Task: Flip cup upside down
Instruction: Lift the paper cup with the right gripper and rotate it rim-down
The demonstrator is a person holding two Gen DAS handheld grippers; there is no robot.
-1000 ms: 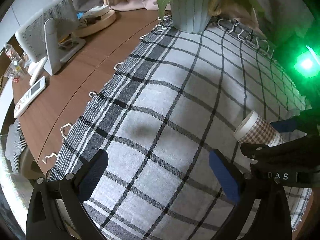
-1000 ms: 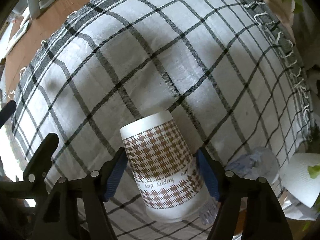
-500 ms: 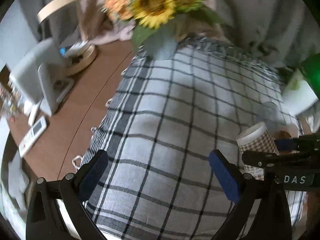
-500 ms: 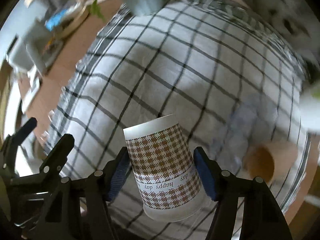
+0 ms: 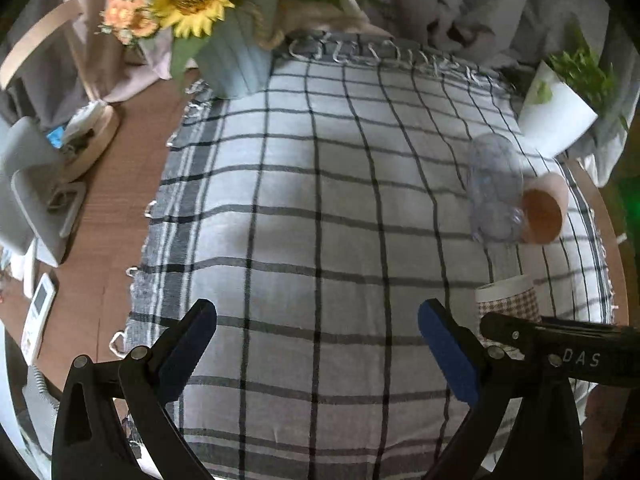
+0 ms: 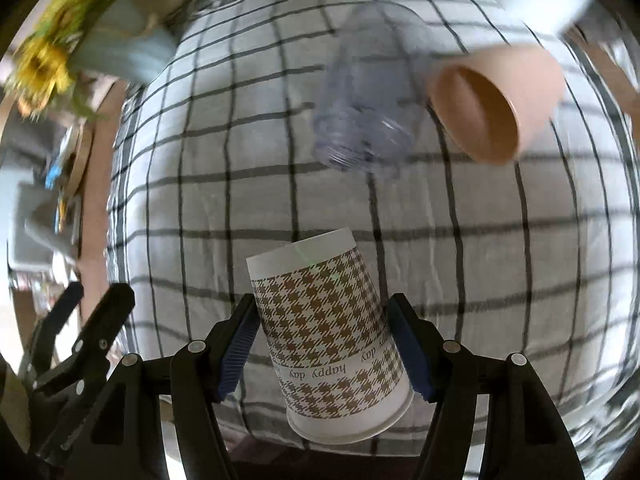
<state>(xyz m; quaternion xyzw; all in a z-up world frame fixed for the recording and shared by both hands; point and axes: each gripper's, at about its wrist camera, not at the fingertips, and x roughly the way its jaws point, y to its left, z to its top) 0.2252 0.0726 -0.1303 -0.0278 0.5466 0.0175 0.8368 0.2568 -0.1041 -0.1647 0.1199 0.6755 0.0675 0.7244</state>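
A brown houndstooth paper cup (image 6: 328, 332) is held between the blue pads of my right gripper (image 6: 326, 350), which is shut on it. Its base points away from the camera and its mouth rim is nearest the lens; the "happy day" text reads inverted. The cup hangs above the checked cloth (image 6: 520, 264). In the left wrist view the cup (image 5: 508, 300) shows at the right behind the right gripper's black arm. My left gripper (image 5: 316, 352) is open and empty over the cloth (image 5: 320, 200).
A clear plastic cup (image 6: 368, 112) and a tan cup (image 6: 492, 100) lie on their sides on the far right of the cloth. A sunflower vase (image 5: 236, 60) stands at the back left, a white plant pot (image 5: 556, 112) at the back right. A remote (image 5: 38, 316) lies on the wooden table.
Both grippers have tilted up and pulled back, so the far table edge, vase and lying cups came into view. The right gripper kept its hold on the houndstooth cup.
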